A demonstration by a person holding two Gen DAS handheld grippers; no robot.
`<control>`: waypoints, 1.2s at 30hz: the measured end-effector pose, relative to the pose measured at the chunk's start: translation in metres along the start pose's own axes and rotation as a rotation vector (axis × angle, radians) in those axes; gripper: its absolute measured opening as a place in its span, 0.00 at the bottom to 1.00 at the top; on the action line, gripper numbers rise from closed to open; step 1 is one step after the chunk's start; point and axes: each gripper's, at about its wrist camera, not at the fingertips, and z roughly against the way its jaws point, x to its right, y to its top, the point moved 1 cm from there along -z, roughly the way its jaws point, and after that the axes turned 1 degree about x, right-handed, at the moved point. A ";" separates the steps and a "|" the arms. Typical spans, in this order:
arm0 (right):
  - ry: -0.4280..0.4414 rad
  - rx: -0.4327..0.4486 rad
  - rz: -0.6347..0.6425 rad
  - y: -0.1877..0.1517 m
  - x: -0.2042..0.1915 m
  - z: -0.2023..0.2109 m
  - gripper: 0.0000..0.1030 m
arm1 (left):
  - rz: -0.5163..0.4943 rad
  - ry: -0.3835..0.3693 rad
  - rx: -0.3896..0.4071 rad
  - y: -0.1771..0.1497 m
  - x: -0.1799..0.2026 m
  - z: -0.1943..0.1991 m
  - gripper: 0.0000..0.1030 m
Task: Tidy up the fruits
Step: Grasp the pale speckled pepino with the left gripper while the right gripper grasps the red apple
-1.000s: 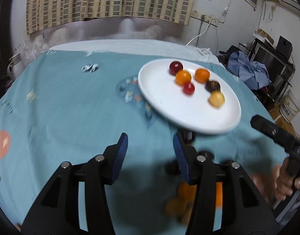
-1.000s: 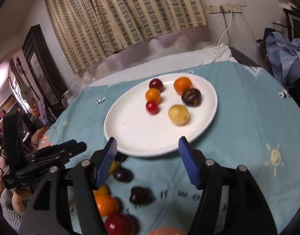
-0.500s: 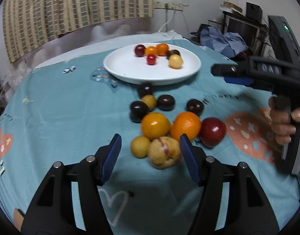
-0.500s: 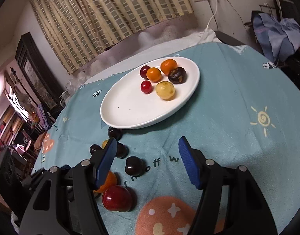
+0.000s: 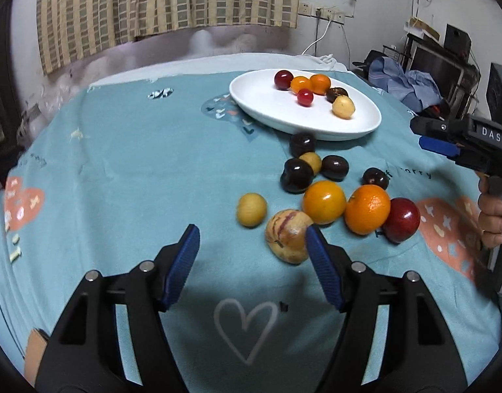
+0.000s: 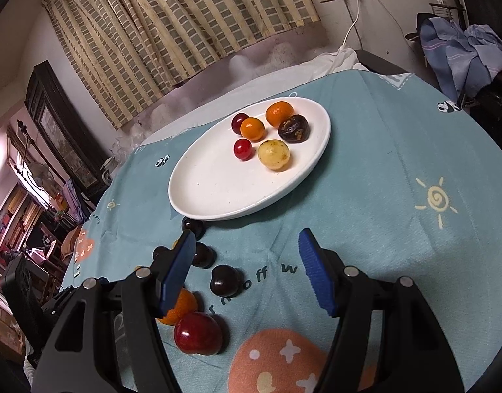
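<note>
Left wrist view: left gripper (image 5: 251,245) jaws have just been opening, nothing between them; striped fruit (image 5: 288,236) lies just beside the right-hand pad, against the loose pile. Compared with a moment earlier, that fruit sat between the pads. Likely lining up a pick. White plate (image 5: 274,116) holds six fruits. Right gripper (image 6: 247,252): parted, empty, unchanged.

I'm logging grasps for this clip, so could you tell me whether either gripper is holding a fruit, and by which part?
Nothing is held. The left gripper, whose jaws have just been opening, and the right gripper are both empty.
</note>
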 end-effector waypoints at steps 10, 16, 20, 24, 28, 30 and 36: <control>-0.006 -0.006 0.012 -0.001 0.000 -0.003 0.64 | -0.089 -0.078 -0.040 -0.004 0.028 -0.014 0.56; -0.008 -0.015 0.023 -0.002 0.000 -0.006 0.64 | -0.141 -0.087 -0.075 -0.004 0.043 -0.029 0.49; -0.006 -0.028 0.038 -0.004 -0.002 -0.008 0.64 | -0.123 -0.109 -0.100 -0.001 0.043 -0.038 0.45; -0.002 -0.061 0.065 -0.008 -0.009 -0.012 0.64 | -0.108 -0.119 -0.099 0.001 0.041 -0.040 0.43; 0.003 -0.097 0.115 -0.022 -0.019 -0.010 0.64 | -0.100 -0.119 -0.095 0.001 0.039 -0.038 0.40; -0.003 -0.110 0.146 -0.030 -0.023 -0.009 0.64 | -0.101 -0.107 -0.089 0.001 0.038 -0.037 0.39; -0.016 -0.139 0.295 -0.056 -0.048 -0.010 0.64 | -0.079 -0.073 -0.059 0.003 0.030 -0.029 0.39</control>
